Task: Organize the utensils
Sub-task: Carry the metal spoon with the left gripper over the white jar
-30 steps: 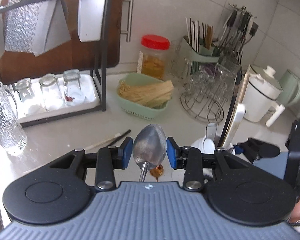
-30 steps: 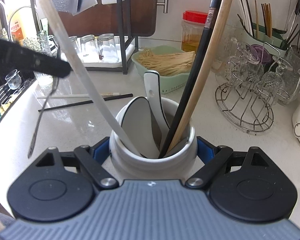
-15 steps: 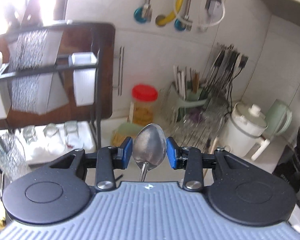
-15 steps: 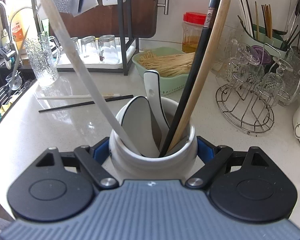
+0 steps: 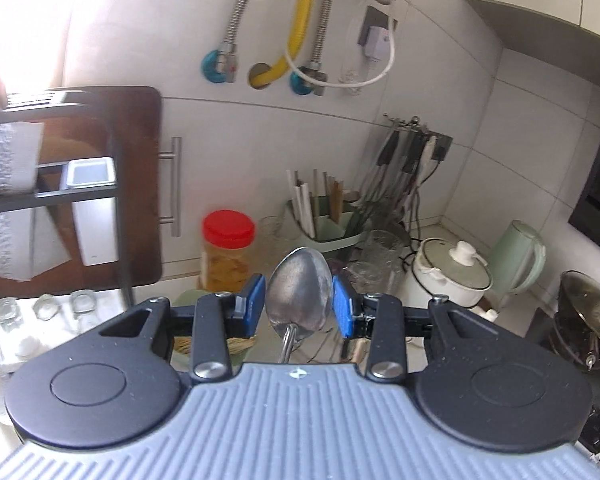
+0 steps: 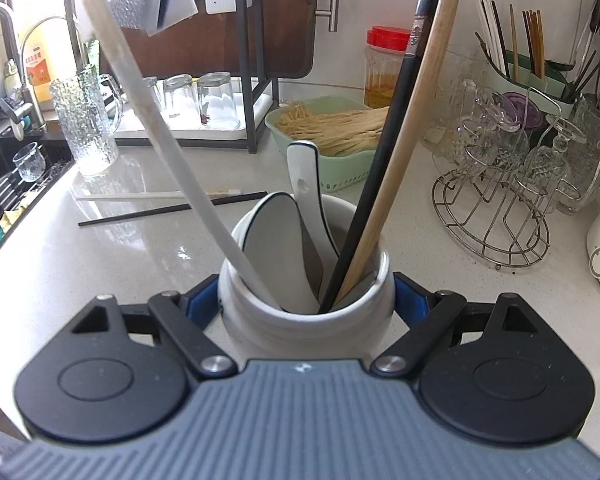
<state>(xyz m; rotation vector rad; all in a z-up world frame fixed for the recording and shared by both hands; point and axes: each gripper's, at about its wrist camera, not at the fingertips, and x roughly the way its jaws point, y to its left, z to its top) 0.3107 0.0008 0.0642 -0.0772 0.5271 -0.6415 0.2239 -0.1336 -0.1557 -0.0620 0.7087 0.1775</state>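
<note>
Left gripper point(image 5: 299, 304), its 2 blue pads closed partway on the edges of the bowl of a dull metal spoon point(image 5: 300, 294), carries that spoon bowl-up with the stem running back under the tool. Compared with 1 second earlier, this view has swung from the countertop and its lying chopsticks up to the tiled wall, the hose fittings and the red-lidded jar point(image 5: 228, 248); the spoon has therefore been lifted clear of the counter, with the grip unchanged. Judged from this, the pick-up is complete and delivery to the holder comes next.

Right gripper point(image 6: 306, 300) has not shifted: its jaws stand wide, clamped on both sides of the white ceramic utensil holder point(image 6: 304, 312), which rests on the pale speckled countertop point(image 6: 100, 264). The holder contains 2 white ceramic soup spoons point(image 6: 284, 256), 1 long white chopstick point(image 6: 148, 120), 1 black chopstick point(image 6: 384, 152) and 1 wooden chopstick point(image 6: 408, 136). Beyond it, 1 black loose chopstick point(image 6: 172, 210) and 1 white loose chopstick point(image 6: 140, 196) lie uncollected.
</note>
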